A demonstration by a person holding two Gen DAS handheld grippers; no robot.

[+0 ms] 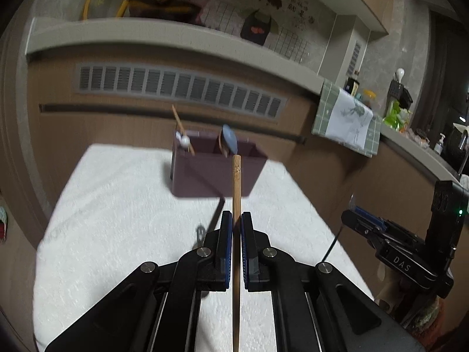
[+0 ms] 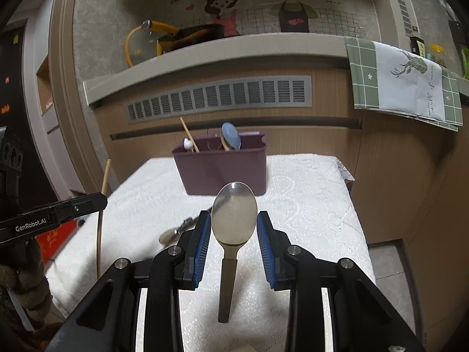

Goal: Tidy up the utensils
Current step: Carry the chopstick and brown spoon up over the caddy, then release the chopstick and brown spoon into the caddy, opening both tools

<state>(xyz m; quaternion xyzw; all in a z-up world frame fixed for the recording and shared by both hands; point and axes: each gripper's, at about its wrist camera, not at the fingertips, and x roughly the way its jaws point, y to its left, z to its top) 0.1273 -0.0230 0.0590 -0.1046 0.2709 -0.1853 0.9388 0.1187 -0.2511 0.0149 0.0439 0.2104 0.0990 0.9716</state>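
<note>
My left gripper [image 1: 236, 220] is shut on a bamboo chopstick [image 1: 236, 182], held above the white towel [image 1: 117, 205] and pointing at the purple utensil holder [image 1: 217, 173]. The holder has a chopstick [image 1: 178, 120], a white-tipped utensil and a blue spoon [image 1: 229, 139] in it. My right gripper [image 2: 234, 220] is shut on the bowl of a metal spoon [image 2: 234, 214], its handle hanging down toward me, short of the holder [image 2: 219, 170]. The left gripper and its chopstick [image 2: 101, 220] show at the left of the right wrist view.
A dark-handled utensil [image 1: 217, 214] and a metal piece [image 2: 176, 230] lie on the towel before the holder. Behind stands a wooden counter with a vent grille [image 2: 219, 96]. A green cloth [image 2: 404, 82] hangs over the counter edge. A pan with a yellow-rimmed lid [image 2: 146, 44] sits on top.
</note>
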